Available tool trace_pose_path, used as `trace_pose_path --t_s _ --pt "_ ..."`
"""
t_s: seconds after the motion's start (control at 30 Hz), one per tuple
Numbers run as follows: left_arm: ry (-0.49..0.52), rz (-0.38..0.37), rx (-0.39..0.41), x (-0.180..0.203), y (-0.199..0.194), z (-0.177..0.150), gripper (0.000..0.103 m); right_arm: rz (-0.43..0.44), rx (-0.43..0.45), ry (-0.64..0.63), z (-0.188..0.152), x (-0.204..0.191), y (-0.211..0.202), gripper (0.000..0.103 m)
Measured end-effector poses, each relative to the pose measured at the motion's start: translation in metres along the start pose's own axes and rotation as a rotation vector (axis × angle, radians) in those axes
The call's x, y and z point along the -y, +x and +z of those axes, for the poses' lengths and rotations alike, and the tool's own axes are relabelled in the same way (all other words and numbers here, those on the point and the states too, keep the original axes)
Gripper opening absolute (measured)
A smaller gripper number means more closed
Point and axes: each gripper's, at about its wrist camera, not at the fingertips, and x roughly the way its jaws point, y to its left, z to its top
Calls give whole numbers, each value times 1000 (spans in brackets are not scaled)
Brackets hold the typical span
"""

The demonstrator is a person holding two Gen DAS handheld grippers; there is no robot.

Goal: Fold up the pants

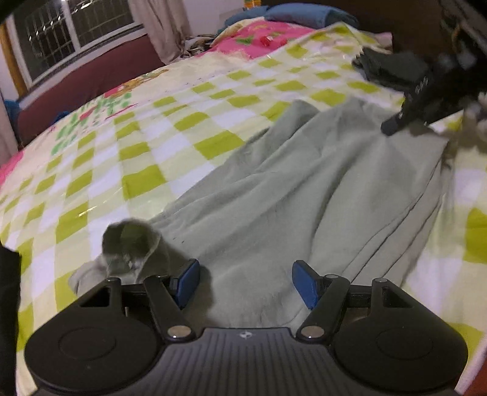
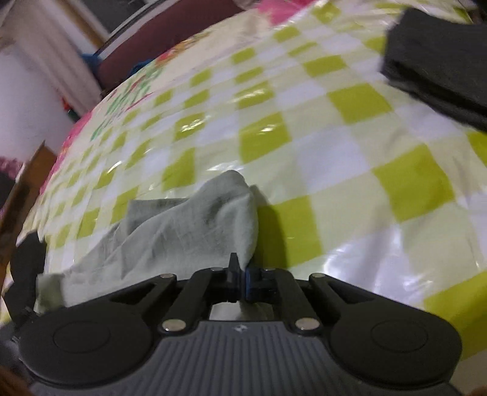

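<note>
Pale grey-green pants (image 1: 304, 189) lie spread on a bed with a green-and-white checked cover (image 1: 137, 146). My left gripper (image 1: 246, 281) is open, its blue pads just above the near end of the pants, nothing between them. A bunched bit of the fabric (image 1: 131, 243) stands up at its left. My right gripper (image 2: 242, 281) is shut on a corner of the pants (image 2: 197, 225) and holds it lifted off the cover. The right gripper also shows in the left wrist view (image 1: 426, 94), at the pants' far right end.
A folded dark garment (image 2: 438, 64) lies on the bed at the far right, also in the left wrist view (image 1: 392, 67). A pink blanket (image 1: 258, 33) and blue pillows (image 1: 304, 13) are at the head. A maroon bed frame (image 1: 85, 82) and a window (image 1: 61, 33) are at the left.
</note>
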Motion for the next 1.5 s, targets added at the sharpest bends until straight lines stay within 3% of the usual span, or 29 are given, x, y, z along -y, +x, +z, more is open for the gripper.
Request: trace_pose_path --t_s 0.1,0.17,0.27,0.33,0.4,0.53,0.7,0.77,0.83,0.9,1.0,1.13,1.27,1.5 --pt "-18 -5 2 -6 -10 5 80 -10 11 2 -3 1 -3 15" --pt "-9 3 34 -7 -25 7 81 -48 50 8 -3 2 -11 16" --pt "-2 47 28 -11 -33 3 86 -152 140 -93 -3 -15 -30 16" --pt "-37 103 -41 -21 -22 -9 87 -138 186 -192 -3 -34 -40 15" --pt "-109 110 -49 -34 -22 -19 88 -69 194 -280 0 -60 -41 15" --pt "-133 172 -18 -40 -39 -22 88 2 100 -416 12 -105 3 15" --pt "-102 232 79 -40 -64 -13 88 5 -1 -444 28 -121 53 16" --pt "-91 212 151 -36 -72 -2 88 32 -1 -463 35 -118 50 17" --pt "-86 147 209 -30 -72 10 88 54 -18 -467 44 -116 51 32" --pt "-73 92 222 -25 -62 16 90 81 -52 -458 50 -113 59 34" --pt "-95 87 138 -30 -32 13 90 134 -149 -396 57 -102 69 34" --pt "-223 131 1 -60 -7 -14 90 217 -241 -410 47 -95 59 34" --pt "-241 134 0 -64 -4 -15 92 269 -272 -430 39 -93 50 34" --pt "-211 141 -8 -57 -2 -11 95 345 -345 -394 43 -102 80 35"
